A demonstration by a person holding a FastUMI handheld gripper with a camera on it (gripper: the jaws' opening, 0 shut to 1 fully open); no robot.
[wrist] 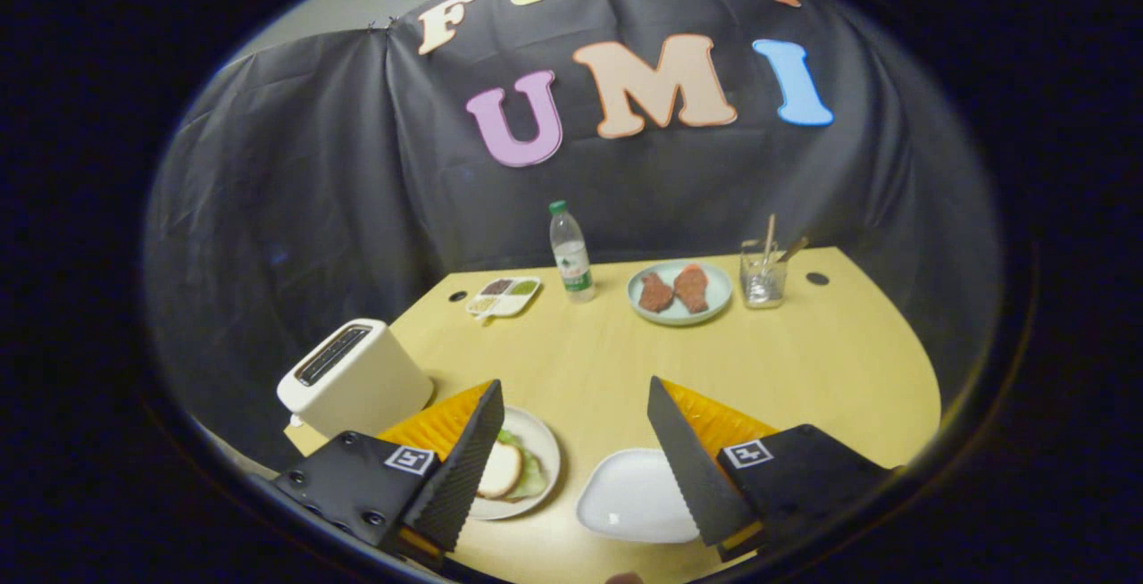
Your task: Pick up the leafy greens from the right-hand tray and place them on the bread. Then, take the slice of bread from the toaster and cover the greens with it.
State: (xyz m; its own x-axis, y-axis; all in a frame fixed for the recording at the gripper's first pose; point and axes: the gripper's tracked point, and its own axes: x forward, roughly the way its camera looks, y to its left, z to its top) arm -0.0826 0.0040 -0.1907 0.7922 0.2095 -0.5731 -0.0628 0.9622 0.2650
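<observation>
On the left of the yellow table (625, 361) stands a cream toaster (357, 379), its 2 dark slots facing up; no bread can be made out in them. Just right of it, on the near side, a round white plate (543, 441) holds a slice of bread (500, 470) lying on top of leafy greens (534, 477), whose green edge peeks out on the slice's right. The left finger partly covers this plate. The gripper (576, 396) hangs above the near table edge with its 2 fingers spread wide and nothing between them. Under the right finger sits an empty white tray (629, 499), close beside the plate. Far across the table, from the left: a small divided dish (504, 296) with dark and green fillings, a clear bottle (570, 254) with a green cap, a pale blue plate (719, 294) carrying 2 brown pieces, and a glass (763, 279) holding sticks.
</observation>
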